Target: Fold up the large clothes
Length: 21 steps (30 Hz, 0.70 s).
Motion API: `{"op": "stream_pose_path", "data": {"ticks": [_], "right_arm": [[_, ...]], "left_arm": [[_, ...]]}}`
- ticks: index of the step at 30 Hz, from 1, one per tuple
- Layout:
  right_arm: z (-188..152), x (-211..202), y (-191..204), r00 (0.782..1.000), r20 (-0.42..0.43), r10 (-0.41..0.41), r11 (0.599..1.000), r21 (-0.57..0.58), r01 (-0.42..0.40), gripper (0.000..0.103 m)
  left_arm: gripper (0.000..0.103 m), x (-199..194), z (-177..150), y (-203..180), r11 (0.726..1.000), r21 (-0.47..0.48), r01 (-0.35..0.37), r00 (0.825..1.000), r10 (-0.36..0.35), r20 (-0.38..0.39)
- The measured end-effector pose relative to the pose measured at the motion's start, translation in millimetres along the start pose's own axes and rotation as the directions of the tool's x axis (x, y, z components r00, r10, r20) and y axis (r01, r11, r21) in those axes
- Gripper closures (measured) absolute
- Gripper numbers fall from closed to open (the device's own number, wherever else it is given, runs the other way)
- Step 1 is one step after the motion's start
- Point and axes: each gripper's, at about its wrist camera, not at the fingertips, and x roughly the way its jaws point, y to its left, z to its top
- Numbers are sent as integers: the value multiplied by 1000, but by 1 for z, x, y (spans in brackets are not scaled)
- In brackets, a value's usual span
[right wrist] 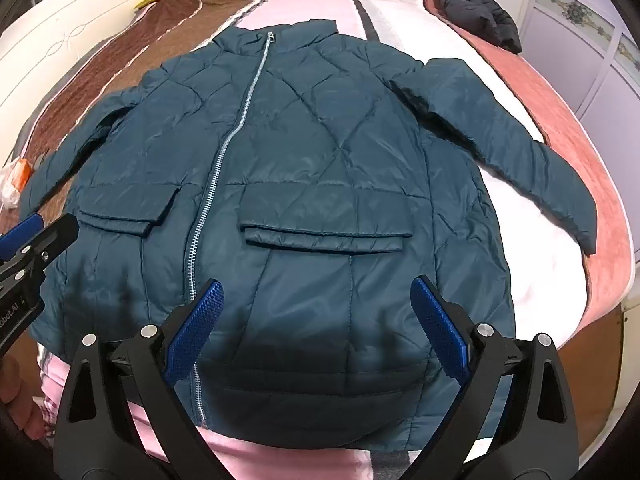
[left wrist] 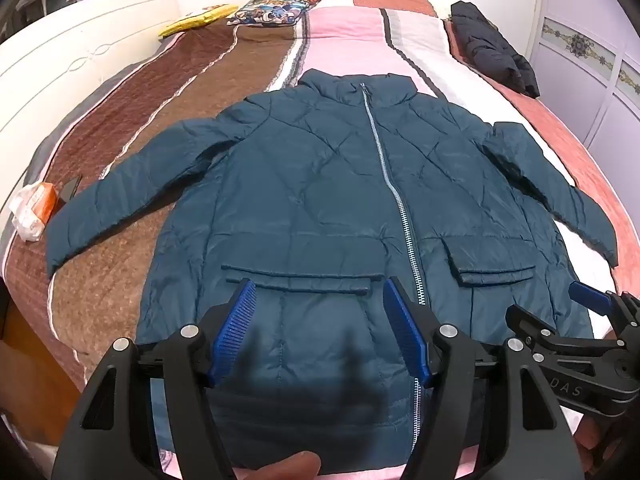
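Observation:
A teal quilted jacket [left wrist: 320, 184] lies flat and zipped on the bed, front up, collar far, both sleeves spread outward. My left gripper [left wrist: 320, 300] hovers open above its lower left panel, just below the left pocket flap [left wrist: 298, 280], with nothing between the blue pads. My right gripper [right wrist: 316, 300] hangs open, jaws wide, over the lower right panel under the right pocket flap [right wrist: 326, 238] of the jacket [right wrist: 304, 152]. The right gripper also shows at the right edge of the left wrist view, and the left gripper at the left edge of the right wrist view.
The striped bedspread [left wrist: 344, 44] covers the bed. A folded dark jacket [left wrist: 494, 50] lies far right, a patterned pillow [left wrist: 276, 8] and a yellow item [left wrist: 196, 20] far back. An orange-white packet [left wrist: 34, 208] sits by the left sleeve. A white headboard [left wrist: 76, 60] stands left, cabinets right.

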Motion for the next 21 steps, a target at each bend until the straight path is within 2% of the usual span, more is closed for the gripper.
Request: {"op": "stream_pose_path", "data": {"ticks": [21], "right_arm": [[0,1,0,1000,-5,1,1000,0,-1,9]], "left_arm": [[38,0,0,0,1000,-4,4,1000,-4,-9]]}}
